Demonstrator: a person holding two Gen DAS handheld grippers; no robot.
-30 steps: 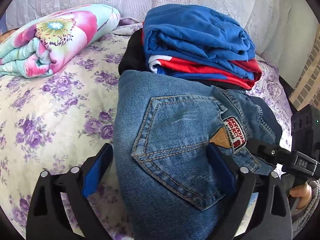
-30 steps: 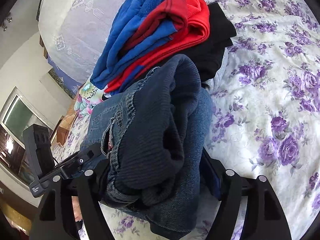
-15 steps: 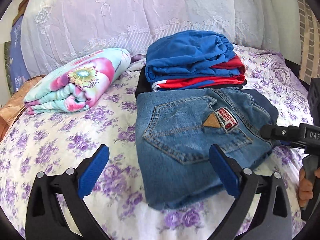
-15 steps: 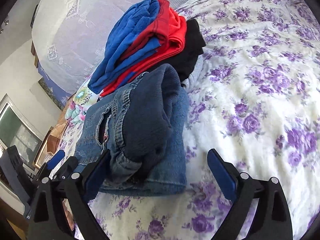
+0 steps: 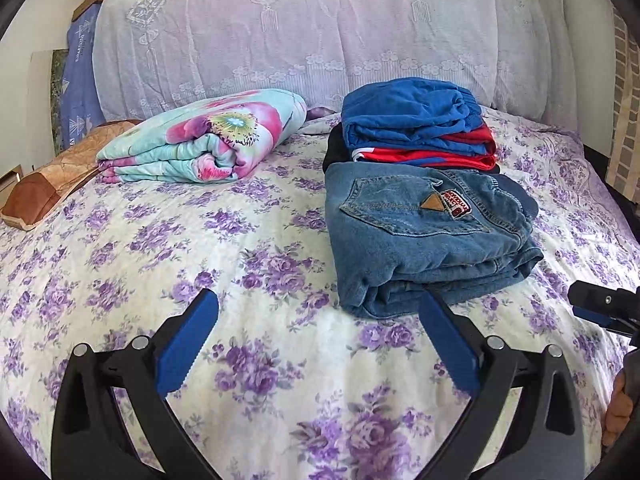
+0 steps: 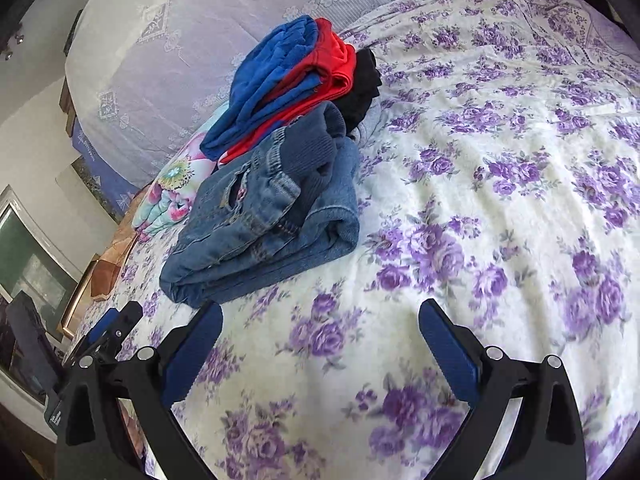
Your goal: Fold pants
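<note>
Folded blue denim pants (image 5: 424, 236) lie on the flowered bed, back pocket and patch facing up, in front of a stack of folded blue, red and black clothes (image 5: 416, 128). My left gripper (image 5: 318, 336) hangs open over the sheet just short of the pants, nothing between its blue pads. In the right wrist view the same pants (image 6: 272, 212) rest at centre left, and my right gripper (image 6: 320, 340) stands wide open over bare sheet to their right, holding nothing. The right gripper's tip (image 5: 600, 308) shows at the left view's right edge.
A rolled floral quilt (image 5: 208, 140) lies at the back left beside a brown cushion (image 5: 52, 180). A lace-covered headboard pillow (image 5: 320, 32) spans the back. The purple-flowered sheet (image 6: 500, 200) stretches wide to the right. A hand (image 5: 618, 408) grips the right tool.
Both grippers let go of the denim pants and drew back from them. The pants now rest folded on the bed, further away in both views.
</note>
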